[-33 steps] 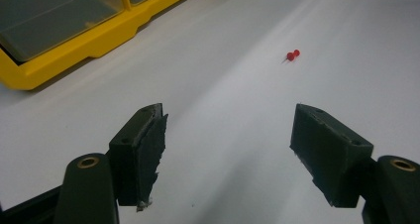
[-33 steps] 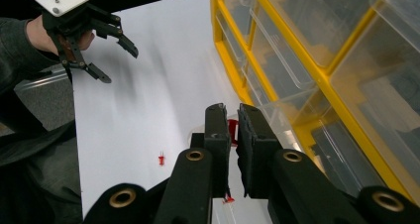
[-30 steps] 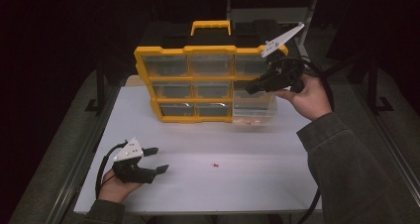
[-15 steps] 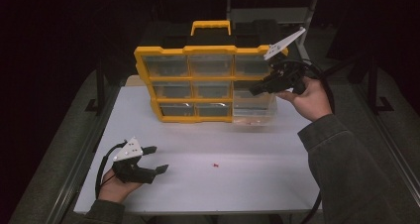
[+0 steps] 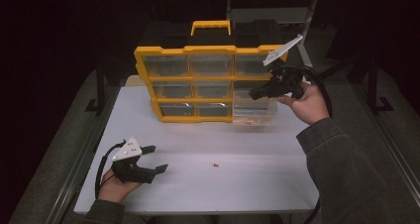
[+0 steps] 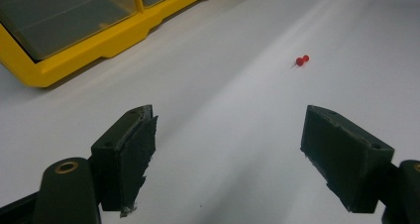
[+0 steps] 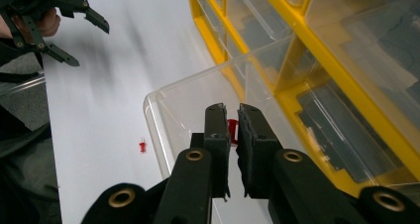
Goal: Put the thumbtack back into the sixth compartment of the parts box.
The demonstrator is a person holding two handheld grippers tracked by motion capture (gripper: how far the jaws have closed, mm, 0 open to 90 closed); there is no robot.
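The left gripper (image 5: 151, 159) rests low over the table (image 5: 257, 184) at its near left corner, and its jaws have just been opening; they now stand released and wide with bare table between them. A red pin (image 6: 302, 60) lies on the table ahead of those fingers (image 6: 131, 154) and off toward the right one, well apart from both; in the high view this pin (image 5: 215, 165) sits to the right of the gripper. Beyond the left finger runs the lower edge of the yellow organizer (image 6: 99, 45). Farther right, the organizer (image 5: 208, 50) stands upright with one clear drawer (image 5: 255, 112) pulled out at its bottom right. The right gripper (image 5: 256, 92) hovers over that drawer, held in the right hand (image 5: 309, 105). In the right gripper view its fingers (image 7: 218, 135) are clenched on a second red pin (image 7: 232, 131), which peeks out between the tips, above the open drawer (image 7: 163, 130). The loose pin (image 7: 142, 146) lies on the table to the left of these fingers, outside the drawer wall.
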